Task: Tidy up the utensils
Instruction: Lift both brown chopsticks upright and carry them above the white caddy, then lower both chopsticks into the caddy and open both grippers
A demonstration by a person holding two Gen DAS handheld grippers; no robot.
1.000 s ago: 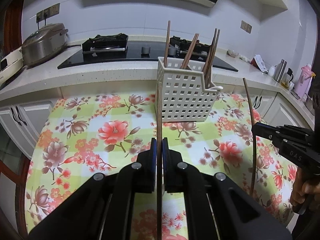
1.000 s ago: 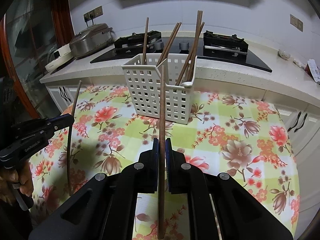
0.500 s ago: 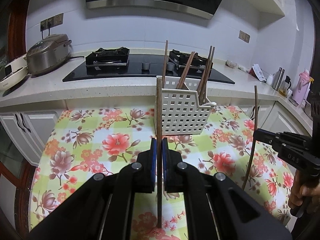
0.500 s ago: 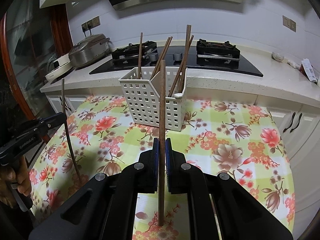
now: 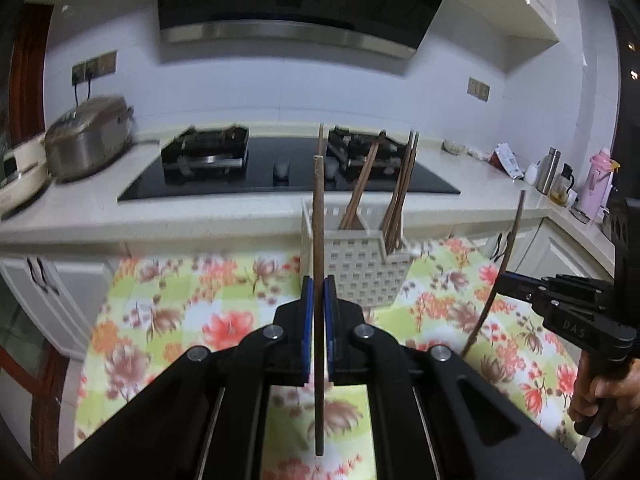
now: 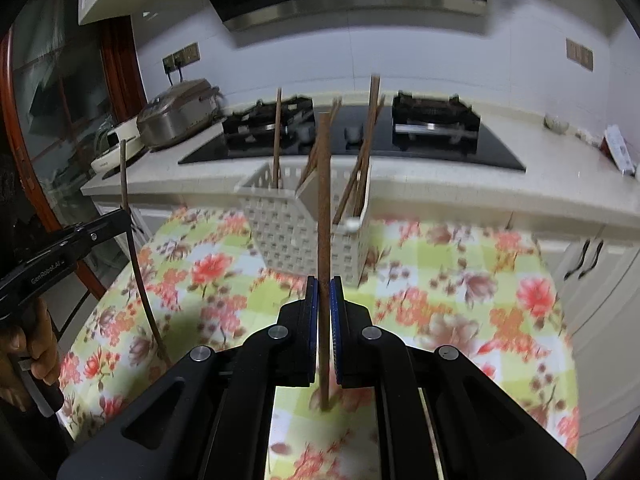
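A white perforated utensil basket (image 5: 360,264) (image 6: 280,236) stands on the floral tablecloth with several brown chopsticks leaning in it. My left gripper (image 5: 319,284) is shut on a brown chopstick (image 5: 318,240) held upright, just in front of the basket's left corner. My right gripper (image 6: 324,284) is shut on a second brown chopstick (image 6: 324,200), also upright, before the basket's middle. Each gripper shows in the other's view, at the edge: the right one (image 5: 502,280) and the left one (image 6: 127,216), each gripping its chopstick (image 5: 504,264) (image 6: 134,248) above the cloth.
Behind the table runs a white counter (image 5: 240,208) with a black gas hob (image 5: 280,172), a steel rice cooker (image 5: 88,144) at the left and bottles and a pink flask (image 5: 598,180) at the right. White cabinets (image 6: 592,264) stand below. The person's hands (image 5: 608,392) (image 6: 28,344) hold the grips.
Both grippers have risen with their chopsticks, whose lower tips now hang above the cloth. The basket sits lower and farther off in both views, and more of the range hood shows.
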